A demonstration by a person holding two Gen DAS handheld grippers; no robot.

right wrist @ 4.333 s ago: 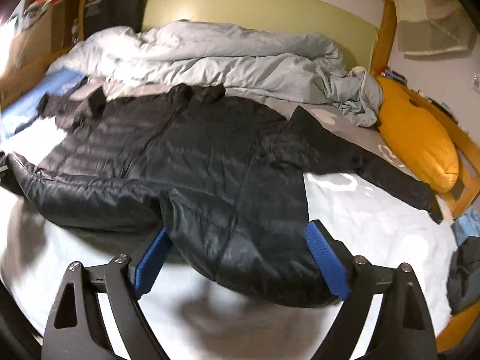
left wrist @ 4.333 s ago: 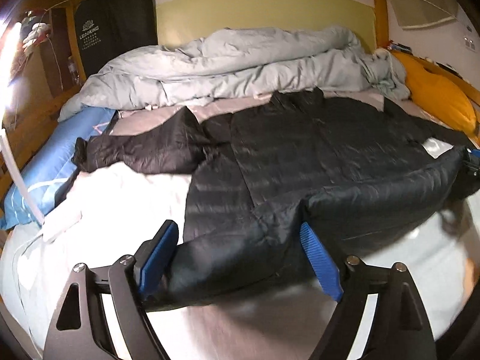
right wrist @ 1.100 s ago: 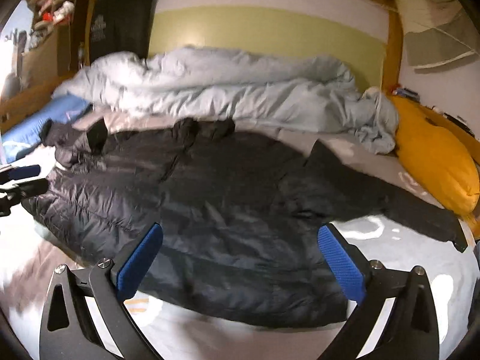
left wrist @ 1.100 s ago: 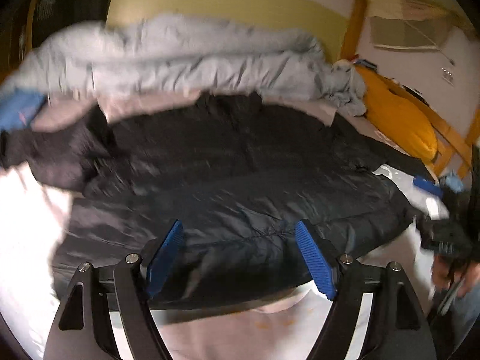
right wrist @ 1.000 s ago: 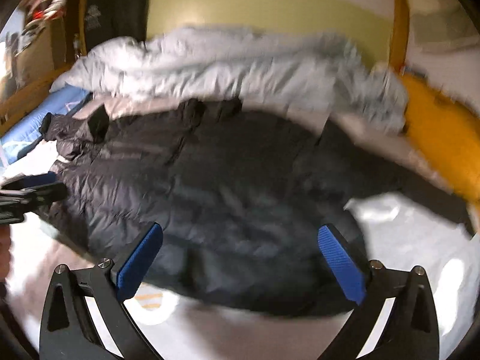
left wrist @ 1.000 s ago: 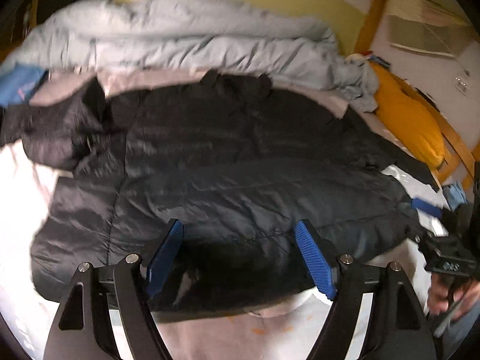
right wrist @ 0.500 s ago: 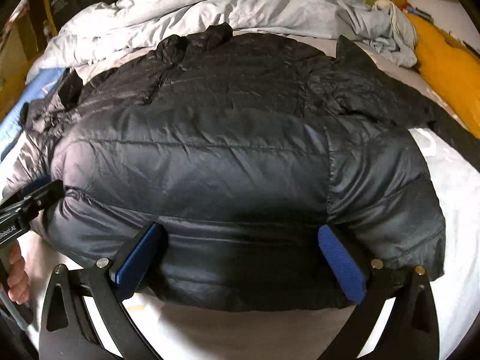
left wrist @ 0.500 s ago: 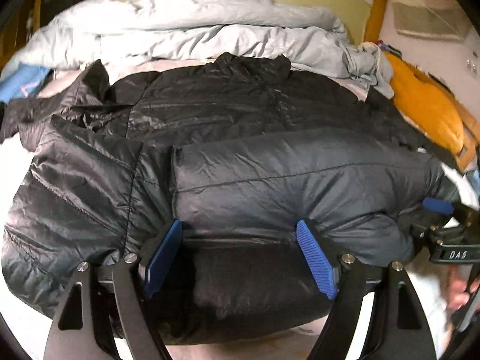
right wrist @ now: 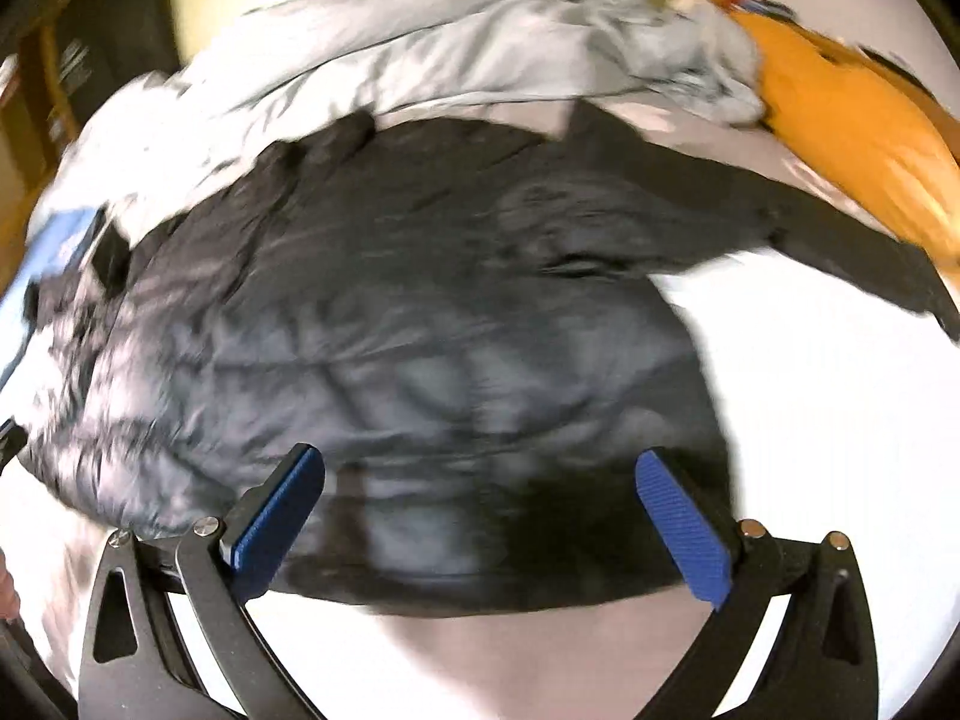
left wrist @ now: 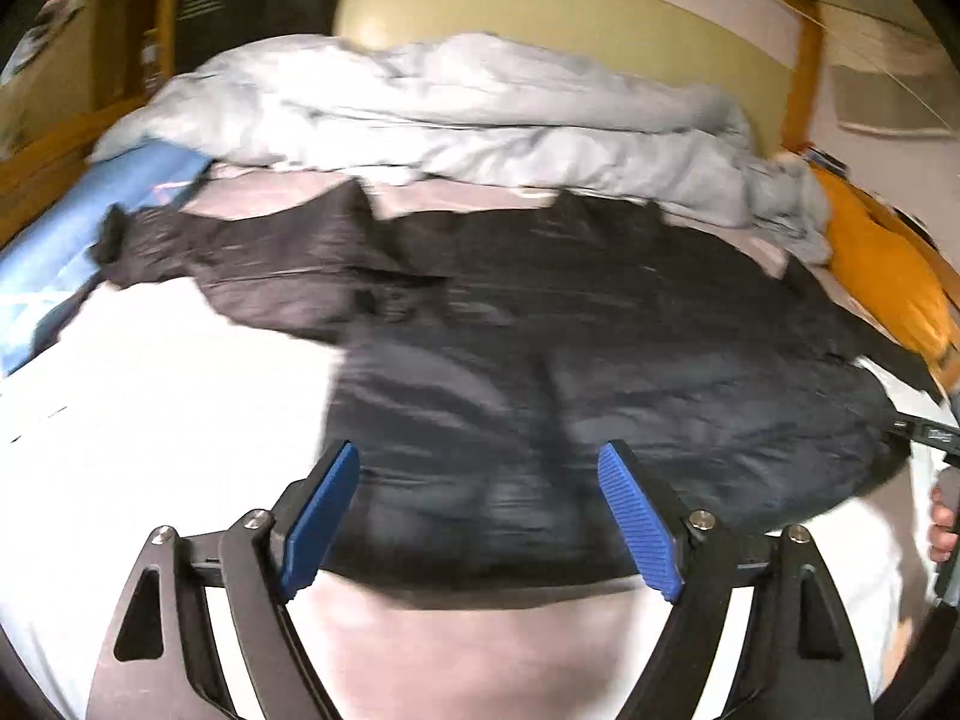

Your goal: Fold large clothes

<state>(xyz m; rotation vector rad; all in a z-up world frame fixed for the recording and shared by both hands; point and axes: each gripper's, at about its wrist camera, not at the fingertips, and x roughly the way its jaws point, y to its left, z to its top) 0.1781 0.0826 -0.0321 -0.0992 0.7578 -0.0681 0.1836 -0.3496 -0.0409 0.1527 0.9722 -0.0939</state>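
Black quilted puffer jacket [left wrist: 600, 372] spread on white-sheeted bed [left wrist: 150, 408], long axis left-right across frame centre. Left tool [left wrist: 480, 516] jaws opening, nothing pinched; right tool [right wrist: 480, 522] released. Folded hem just ahead of both, equally near.

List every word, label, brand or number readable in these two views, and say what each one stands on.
No text reads clearly.
White print on the black hanging bag: blurred, unreadable; also smeared in the right wrist view.
Small marking on the right gripper, at the left view's edge: too small to read.
Black puffer jacket: no lettering visible.
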